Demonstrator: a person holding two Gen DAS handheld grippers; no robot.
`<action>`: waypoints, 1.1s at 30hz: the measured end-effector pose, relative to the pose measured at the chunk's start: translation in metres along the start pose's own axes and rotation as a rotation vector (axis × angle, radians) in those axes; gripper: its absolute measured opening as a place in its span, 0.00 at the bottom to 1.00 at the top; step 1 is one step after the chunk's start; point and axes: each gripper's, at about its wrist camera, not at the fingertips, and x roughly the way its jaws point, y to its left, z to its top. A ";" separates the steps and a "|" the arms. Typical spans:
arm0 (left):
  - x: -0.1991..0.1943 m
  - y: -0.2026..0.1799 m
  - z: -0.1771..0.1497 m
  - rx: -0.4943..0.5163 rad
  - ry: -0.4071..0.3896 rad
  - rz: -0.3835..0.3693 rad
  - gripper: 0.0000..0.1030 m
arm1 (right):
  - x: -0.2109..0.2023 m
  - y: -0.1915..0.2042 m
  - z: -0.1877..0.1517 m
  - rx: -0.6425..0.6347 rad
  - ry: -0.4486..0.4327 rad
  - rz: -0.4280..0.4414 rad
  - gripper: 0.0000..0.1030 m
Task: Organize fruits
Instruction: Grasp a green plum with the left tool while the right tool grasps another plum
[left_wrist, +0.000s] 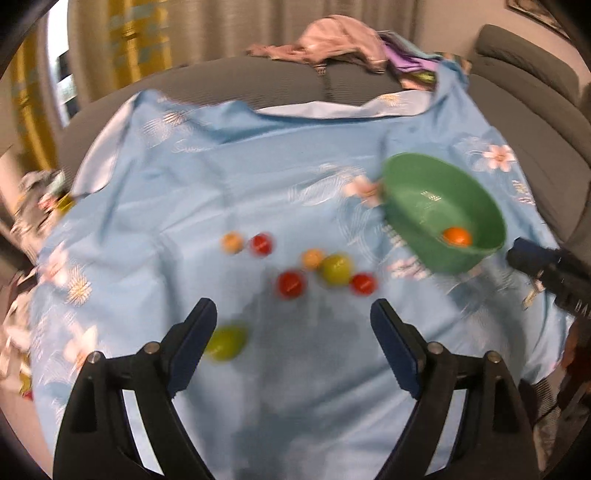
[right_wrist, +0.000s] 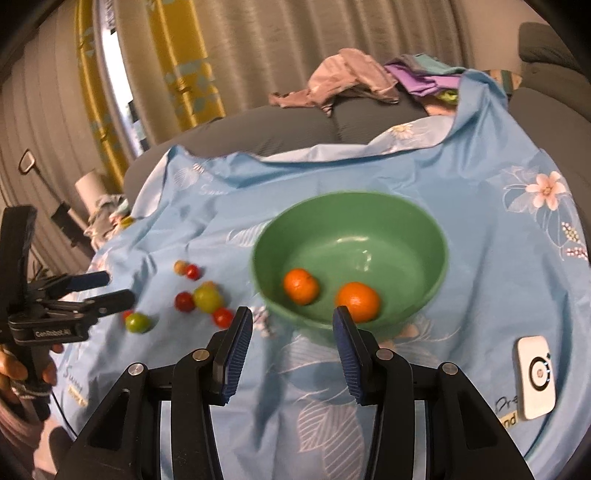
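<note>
A green bowl (right_wrist: 417, 240) sits on the light blue floral cloth (right_wrist: 369, 173) and holds two oranges (right_wrist: 301, 286); in the left wrist view the bowl (left_wrist: 417, 192) shows one orange (left_wrist: 457, 236). Several small red, green and pale fruits (left_wrist: 334, 269) lie loose on the cloth left of the bowl; they also show in the right wrist view (right_wrist: 207, 298). One green fruit (left_wrist: 226, 342) lies just beside my left gripper's left finger. My left gripper (left_wrist: 293, 319) is open and empty; it shows in the right wrist view (right_wrist: 110, 290). My right gripper (right_wrist: 291, 326) is open and empty, just before the bowl's near rim.
A white device (right_wrist: 535, 376) lies on the cloth at the right. A pile of clothes (right_wrist: 354, 81) sits on the grey sofa (right_wrist: 258, 129) behind the cloth. Curtains (right_wrist: 258, 44) hang behind. The right gripper's tip (left_wrist: 546, 266) shows at the right edge of the left wrist view.
</note>
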 end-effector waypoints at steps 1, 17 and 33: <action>-0.003 0.009 -0.008 -0.009 0.007 0.015 0.83 | 0.001 0.003 -0.001 -0.005 0.007 0.007 0.45; 0.004 0.057 -0.055 -0.108 0.044 -0.058 0.78 | 0.056 0.073 -0.019 -0.160 0.172 0.100 0.45; 0.051 0.061 -0.029 0.050 0.051 -0.142 0.68 | 0.139 0.103 0.008 -0.323 0.250 0.016 0.45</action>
